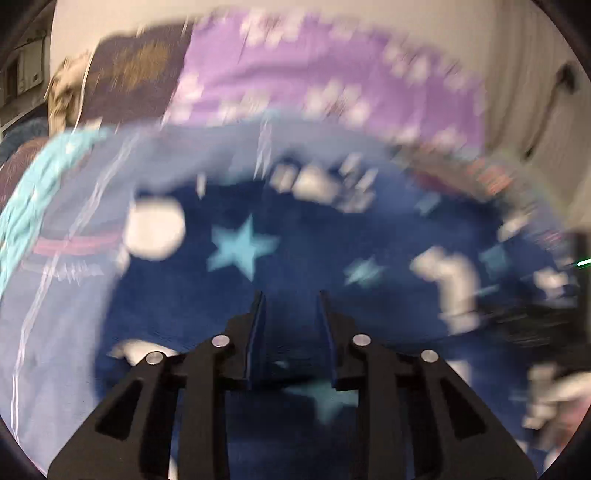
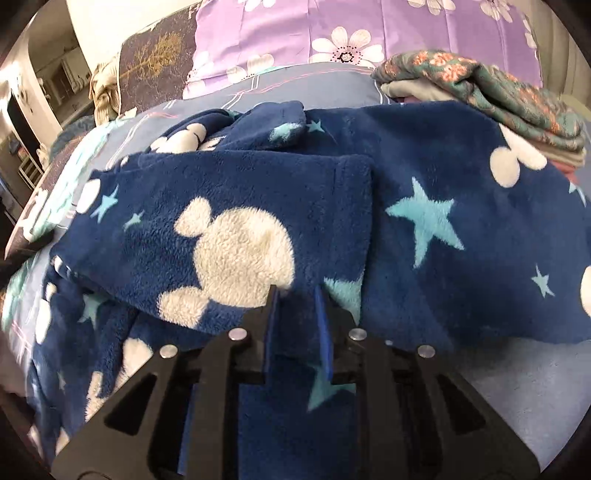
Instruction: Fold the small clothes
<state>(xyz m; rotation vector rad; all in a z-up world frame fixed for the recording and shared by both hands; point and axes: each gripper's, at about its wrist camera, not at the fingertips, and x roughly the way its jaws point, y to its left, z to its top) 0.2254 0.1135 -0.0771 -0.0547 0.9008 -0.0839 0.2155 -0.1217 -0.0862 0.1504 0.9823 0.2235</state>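
Fleece garment [image 2: 424,206], navy with white mouse-head shapes and pale blue stars, lies spread on a grey-blue bedsheet [image 2: 517,387], directly under both grippers.

Right gripper [image 2: 295,291]: jaws narrowly parted, tips at the fleece surface beside the edge of a folded-over flap [image 2: 229,229]; whether the pads pinch cloth cannot be told. Left gripper [image 1: 291,295]: view heavily blurred, jaws narrowly parted above the same fleece, nothing visibly clamped between them. Beyond the garment, a stack of folded clothes [image 2: 517,99] sits at its far right corner, touching it. A purple flowered pillow [image 2: 295,33] stands behind.
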